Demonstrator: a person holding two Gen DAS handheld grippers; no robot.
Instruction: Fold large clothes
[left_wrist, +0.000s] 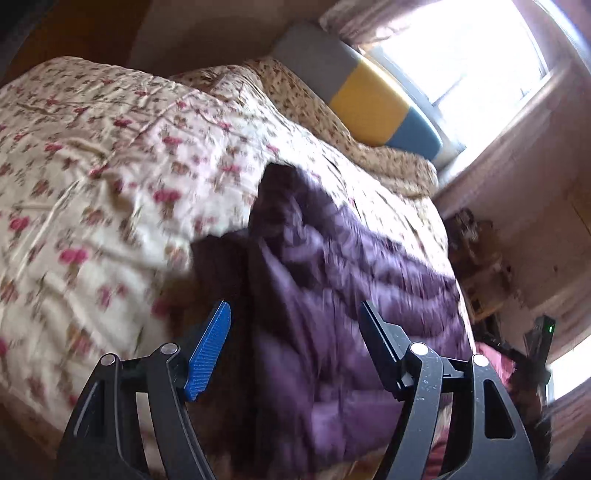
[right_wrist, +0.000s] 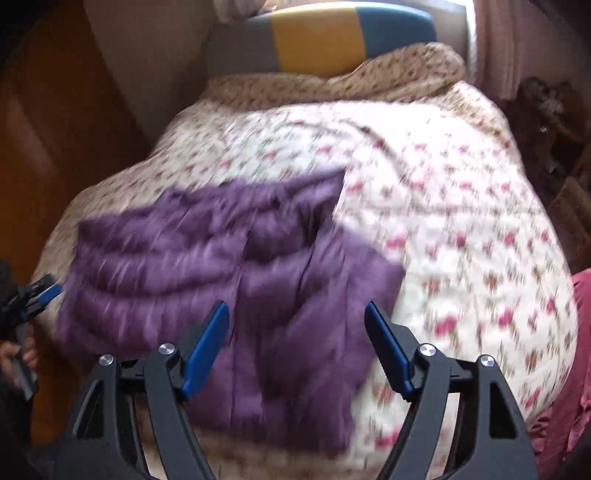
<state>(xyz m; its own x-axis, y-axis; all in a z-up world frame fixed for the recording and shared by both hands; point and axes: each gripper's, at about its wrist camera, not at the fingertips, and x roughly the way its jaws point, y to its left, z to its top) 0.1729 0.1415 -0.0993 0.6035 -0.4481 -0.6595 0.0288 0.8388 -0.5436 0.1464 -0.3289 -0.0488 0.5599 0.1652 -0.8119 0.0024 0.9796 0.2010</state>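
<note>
Both jaws wide, nothing between | left hand-held gripper (left_wrist: 295, 354) above purple padded jacket (left_wrist: 332, 280) on floral bed cover (left_wrist: 92, 166) | right hand-held gripper (right_wrist: 297, 350) same | next: pinch matching hem corners, lift evenly, avoid snagging cover

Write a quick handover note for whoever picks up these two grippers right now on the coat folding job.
Left gripper: jaws open, nothing between them, above the purple padded jacket.
Right gripper: jaws open, empty, above the same jacket.
Jacket lies on the floral bedspread, near the foot of the bed, released by both grippers.
Done: it looks partly folded, with one layer lying over another; blur hides the details.
Left: check the edges, make any remaining fold, then smooth it flat.
</note>
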